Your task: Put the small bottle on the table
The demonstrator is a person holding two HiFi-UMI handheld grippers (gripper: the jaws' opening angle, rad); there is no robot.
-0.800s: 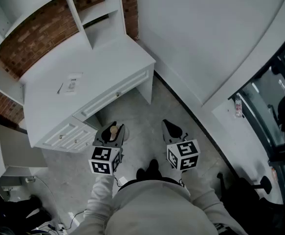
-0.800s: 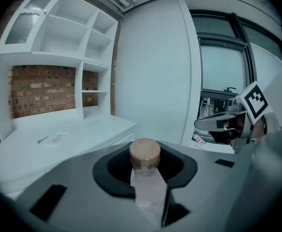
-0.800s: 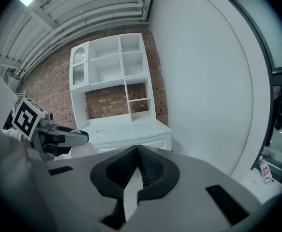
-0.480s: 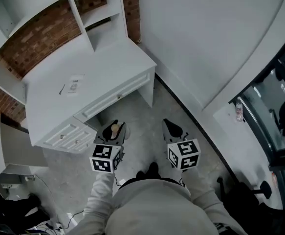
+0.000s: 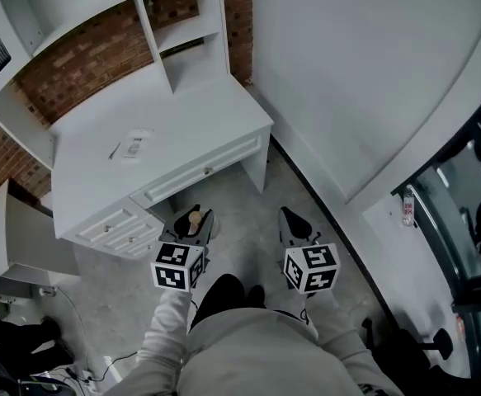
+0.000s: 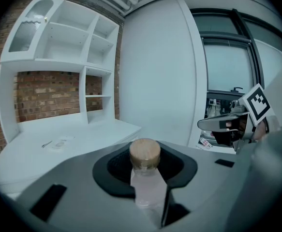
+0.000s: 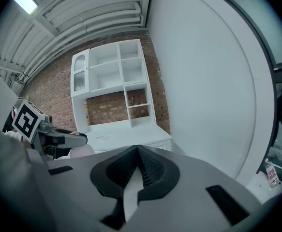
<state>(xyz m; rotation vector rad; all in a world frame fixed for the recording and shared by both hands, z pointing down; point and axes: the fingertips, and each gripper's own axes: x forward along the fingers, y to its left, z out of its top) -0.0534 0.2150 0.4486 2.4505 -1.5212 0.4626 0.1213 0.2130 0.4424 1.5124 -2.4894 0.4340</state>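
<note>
The left gripper [image 5: 192, 217] is clamped on the bottle [image 6: 146, 180]. The bottle stands upright between the jaws, its tan cap above them and its clear body pressed by the pads on both sides. It hangs in the air over the floor [image 5: 244, 205], off the front edge of the table [image 5: 190, 122], which lies at 11 o'clock from it in the head view. The right gripper [image 7: 137, 151], at 3 o'clock of the left one and well apart from it, has its jaws together with nothing in them. Both grippers point a little downward. A paper [image 5: 135, 144] lies flat on the table toward 10 o'clock. White shelves [image 5: 182, 31] rise at the table's 12 o'clock edge against a brick wall [image 5: 83, 60].
</note>
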